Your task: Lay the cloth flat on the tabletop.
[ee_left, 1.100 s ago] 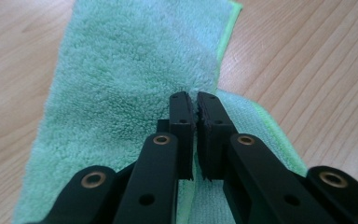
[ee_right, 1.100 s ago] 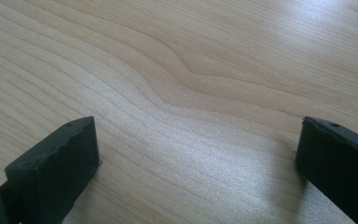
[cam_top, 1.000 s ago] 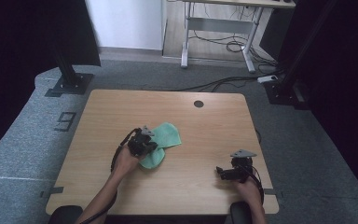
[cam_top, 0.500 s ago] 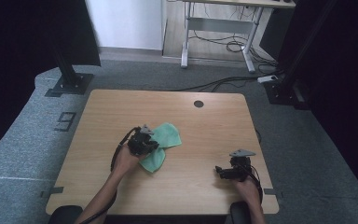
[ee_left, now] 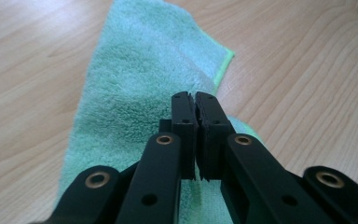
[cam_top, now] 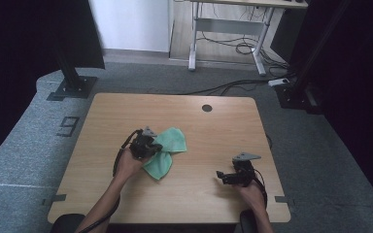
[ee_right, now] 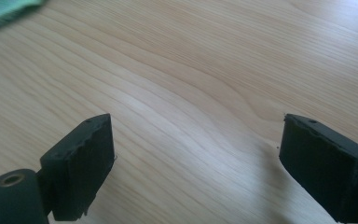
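The green cloth [cam_top: 167,148] lies crumpled near the middle of the wooden table [cam_top: 102,121], a bit toward the person's left side. It is a soft, fluffy cloth with a brighter green edge. Part of it is folded over, so it does not lie flat.

The left gripper [cam_top: 145,144] sits right on the cloth. In the left gripper view its jaws are pressed together over the fluffy cloth [ee_left: 135,88]. They look closed, but I cannot tell if a bit of cloth is pinched between them, because the gap is so thin. My guess is that the left hand [cam_top: 128,165] holds the gripper low like this to pinch the cloth and lift or fold it.

The right gripper [cam_top: 225,177] rests near the front right part of the table, well apart from the cloth. Its jaws stand wide apart, with bare wood between them and nothing held. They have just been closing a little, with no thing in between. In the right gripper view a small corner of the cloth [ee_right: 7,13] peeks in at the top left, far off. My guess is that this gripper waits there, open and ready, so it can come over and grab another edge of the cloth.

There are no boxes, bowls or bins on the table, so nothing is inside anything. The table has a small dark round hole [cam_top: 207,108] near its far edge.
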Demonstrator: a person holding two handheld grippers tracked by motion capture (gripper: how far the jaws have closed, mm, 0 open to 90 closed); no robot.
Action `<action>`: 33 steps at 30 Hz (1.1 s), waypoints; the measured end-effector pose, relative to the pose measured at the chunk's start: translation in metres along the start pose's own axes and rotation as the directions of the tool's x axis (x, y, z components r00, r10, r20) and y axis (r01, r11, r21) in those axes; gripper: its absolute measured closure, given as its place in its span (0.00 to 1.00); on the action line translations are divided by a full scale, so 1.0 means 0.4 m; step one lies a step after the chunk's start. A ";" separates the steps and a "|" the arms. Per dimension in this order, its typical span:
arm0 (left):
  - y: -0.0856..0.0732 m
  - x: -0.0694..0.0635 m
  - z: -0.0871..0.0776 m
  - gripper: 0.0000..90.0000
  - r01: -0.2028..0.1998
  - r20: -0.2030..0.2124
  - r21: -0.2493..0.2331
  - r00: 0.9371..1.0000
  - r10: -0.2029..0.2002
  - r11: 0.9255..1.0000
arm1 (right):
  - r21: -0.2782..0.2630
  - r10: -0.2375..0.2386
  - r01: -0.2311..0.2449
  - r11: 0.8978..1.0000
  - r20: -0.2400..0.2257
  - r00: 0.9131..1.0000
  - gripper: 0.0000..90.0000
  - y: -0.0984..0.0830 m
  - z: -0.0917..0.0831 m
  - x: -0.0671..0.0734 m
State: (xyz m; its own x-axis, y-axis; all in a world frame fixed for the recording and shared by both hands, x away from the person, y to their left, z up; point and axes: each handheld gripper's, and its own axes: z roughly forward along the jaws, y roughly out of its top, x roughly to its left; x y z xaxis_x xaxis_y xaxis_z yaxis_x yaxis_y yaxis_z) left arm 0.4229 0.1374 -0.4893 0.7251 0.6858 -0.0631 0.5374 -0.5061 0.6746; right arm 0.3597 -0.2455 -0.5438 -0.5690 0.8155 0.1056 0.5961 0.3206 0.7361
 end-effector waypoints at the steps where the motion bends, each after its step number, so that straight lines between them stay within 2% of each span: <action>1: 0.001 0.002 -0.002 0.96 0.004 0.001 -0.005 1.000 -0.004 1.000 | -0.002 -0.002 0.002 1.000 -0.013 1.000 0.13 0.004 0.001 0.004; 8: 0.006 0.022 -0.021 0.96 0.017 -0.016 -0.021 1.000 -0.017 1.000 | -0.013 -0.052 0.051 0.999 -0.072 0.996 0.23 0.038 0.016 0.044; 13: 0.007 0.040 -0.032 0.96 0.029 -0.030 -0.024 0.999 -0.030 0.999 | -0.019 -0.070 0.069 0.997 -0.105 0.992 0.27 0.061 0.031 0.069; 15: 0.006 0.046 -0.035 0.96 0.031 -0.034 -0.023 0.999 -0.032 0.999 | -0.020 -0.080 0.078 0.997 -0.125 0.989 0.33 0.071 0.038 0.079; 18: 0.006 0.051 -0.039 0.96 0.035 -0.038 -0.027 0.999 -0.036 0.999 | -0.012 -0.105 0.104 0.994 -0.163 0.981 0.39 0.091 0.056 0.101; 22: 0.005 0.058 -0.046 0.96 0.035 -0.044 -0.028 0.998 -0.036 0.999 | -0.006 -0.143 0.145 0.989 -0.192 0.971 0.41 0.118 0.087 0.133; 28: 0.001 0.065 -0.057 0.96 0.039 -0.049 -0.034 0.998 -0.041 0.999 | -0.008 -0.168 0.171 0.985 -0.223 0.960 0.42 0.157 0.135 0.181; 31: -0.001 0.067 -0.059 0.96 0.040 -0.049 -0.033 0.998 -0.042 0.999 | -0.012 -0.183 0.185 0.983 -0.232 0.955 0.45 0.169 0.150 0.196; 32: -0.002 0.068 -0.058 0.96 0.042 -0.048 -0.036 0.998 -0.044 0.998 | -0.009 -0.197 0.201 0.979 -0.246 0.949 0.50 0.180 0.166 0.210; 33: -0.002 0.068 -0.058 0.96 0.042 -0.048 -0.036 0.998 -0.044 0.998 | -0.009 -0.197 0.201 0.979 -0.246 0.949 0.50 0.180 0.166 0.210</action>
State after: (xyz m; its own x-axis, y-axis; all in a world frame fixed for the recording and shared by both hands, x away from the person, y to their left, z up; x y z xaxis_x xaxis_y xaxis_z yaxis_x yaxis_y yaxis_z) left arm 0.4321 0.1688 -0.4745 0.6793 0.7316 -0.0575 0.5518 -0.4576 0.6972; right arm 0.3922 -0.1219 -0.5263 -0.7969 0.5923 0.1193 0.4642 0.4739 0.7483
